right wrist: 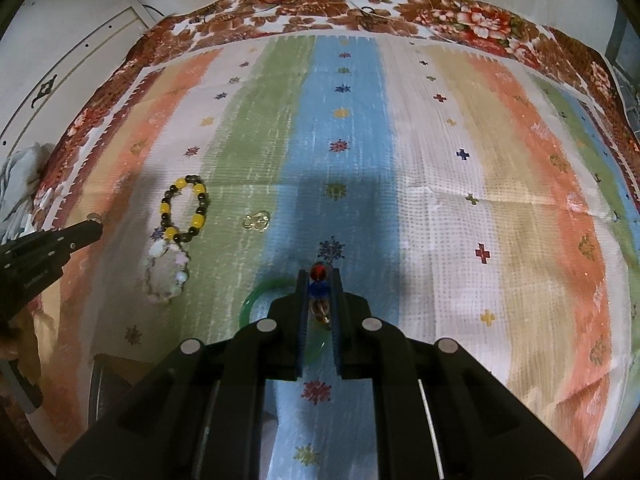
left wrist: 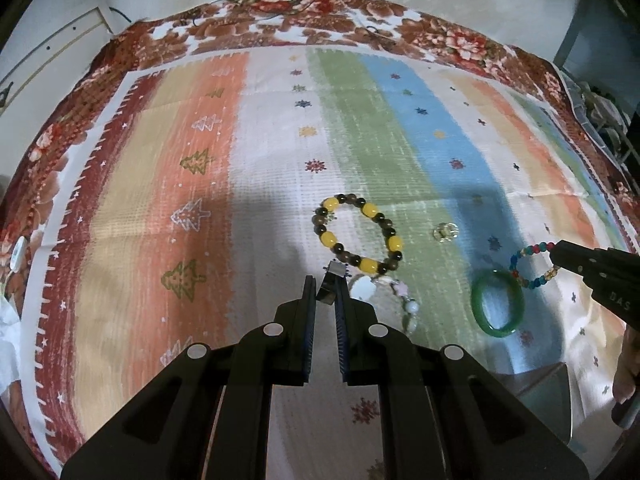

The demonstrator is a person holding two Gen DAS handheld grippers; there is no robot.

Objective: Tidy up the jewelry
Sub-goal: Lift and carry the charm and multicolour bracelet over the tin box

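My left gripper (left wrist: 325,282) is shut on a small silver metal piece (left wrist: 331,283), just in front of a yellow-and-dark bead bracelet (left wrist: 357,233) that lies flat on the striped cloth (left wrist: 200,160). A pale pink-and-white bracelet (left wrist: 400,300) lies right of the left fingers. My right gripper (right wrist: 319,274) is shut on a multicoloured bead bracelet (right wrist: 319,280), also seen in the left wrist view (left wrist: 530,264), above a green bangle (right wrist: 256,300). A small clear ring (left wrist: 445,232) lies between the bracelets.
A floral blanket (left wrist: 280,28) borders the striped cloth. A grey box corner (left wrist: 540,392) sits at the near edge by the right hand. The white wall with wires lies beyond the far edge. White cloth (right wrist: 20,176) lies at the left edge.
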